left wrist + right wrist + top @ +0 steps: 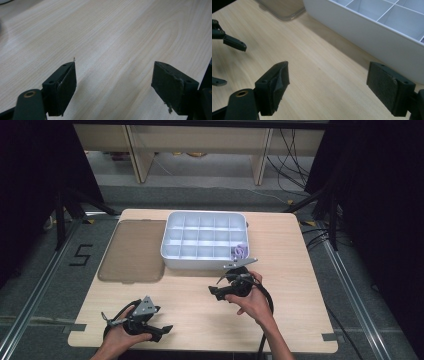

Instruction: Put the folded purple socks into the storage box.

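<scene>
From the high view I have both grippers over a light wooden table (295, 285), each in one of the person's hands. The right gripper (220, 286) hovers just off the near wall of a white compartment tray (172, 255), which stands at about 12 o'clock from it, close but apart. The right hand (252, 302) holds the gripper at the table's middle. In the right gripper view its jaws stand spread wide with bare wood between them, and the tray's long white wall (372, 37) runs across from 12 to 3 o'clock, just beyond the right pad (384, 86). The tray's dividers form a grid of small cells. A small purple item (240, 251) lies in the cell at the tray's near right corner, at roughly 1 o'clock from the right gripper; I cannot tell what it is.

A translucent brown lid (134, 251) lies flat on the table, just beside the tray's left wall, at about 10 o'clock from the right gripper. Its rounded corner (284, 10) shows at the top of the right gripper view.

The left gripper (165, 330) sits near the table's front edge, at about 8 o'clock from the right one and well apart from the tray. In the left gripper view its jaws are spread wide over bare wood grain, nothing between the pads (66, 85).
</scene>
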Action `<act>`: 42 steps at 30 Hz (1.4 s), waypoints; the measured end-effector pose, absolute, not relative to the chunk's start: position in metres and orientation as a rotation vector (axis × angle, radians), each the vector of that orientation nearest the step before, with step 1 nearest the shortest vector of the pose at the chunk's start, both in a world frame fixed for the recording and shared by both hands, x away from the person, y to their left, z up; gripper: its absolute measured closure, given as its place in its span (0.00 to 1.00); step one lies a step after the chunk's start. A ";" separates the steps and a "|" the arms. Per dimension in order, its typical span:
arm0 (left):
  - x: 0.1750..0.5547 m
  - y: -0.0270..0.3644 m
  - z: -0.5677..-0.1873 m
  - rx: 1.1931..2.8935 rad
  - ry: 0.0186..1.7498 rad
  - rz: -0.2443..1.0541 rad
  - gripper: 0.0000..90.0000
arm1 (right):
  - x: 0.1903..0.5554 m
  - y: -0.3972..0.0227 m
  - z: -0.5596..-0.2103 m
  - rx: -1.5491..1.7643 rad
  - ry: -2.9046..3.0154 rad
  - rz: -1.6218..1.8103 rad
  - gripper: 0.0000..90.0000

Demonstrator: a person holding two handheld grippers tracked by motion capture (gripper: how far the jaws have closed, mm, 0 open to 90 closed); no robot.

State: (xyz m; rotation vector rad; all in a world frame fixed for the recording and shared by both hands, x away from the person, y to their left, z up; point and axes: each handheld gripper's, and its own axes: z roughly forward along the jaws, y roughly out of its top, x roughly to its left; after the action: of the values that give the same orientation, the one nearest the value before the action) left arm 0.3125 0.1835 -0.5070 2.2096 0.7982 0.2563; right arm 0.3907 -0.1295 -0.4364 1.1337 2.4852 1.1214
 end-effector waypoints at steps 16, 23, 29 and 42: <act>0.313 0.184 -0.507 2.219 0.775 0.260 0.22 | 0.370 -0.127 -0.448 1.100 2.482 1.197 0.19; 0.313 0.184 -0.507 2.224 0.765 0.261 0.22 | 0.365 -0.128 -0.456 1.087 2.514 1.173 0.19; 0.313 0.183 -0.506 2.226 0.765 0.260 0.22 | 0.360 -0.126 -0.465 1.094 2.495 1.185 0.20; 0.311 0.182 -0.507 2.218 0.792 0.262 0.22 | 0.348 -0.128 -0.478 1.070 2.526 1.163 0.19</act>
State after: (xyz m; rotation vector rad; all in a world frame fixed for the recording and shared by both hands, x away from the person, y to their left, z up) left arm 0.3115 0.1822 -0.5071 2.2177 0.7921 0.2624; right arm 0.3484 -0.1282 -0.4781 1.0697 2.5261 1.1630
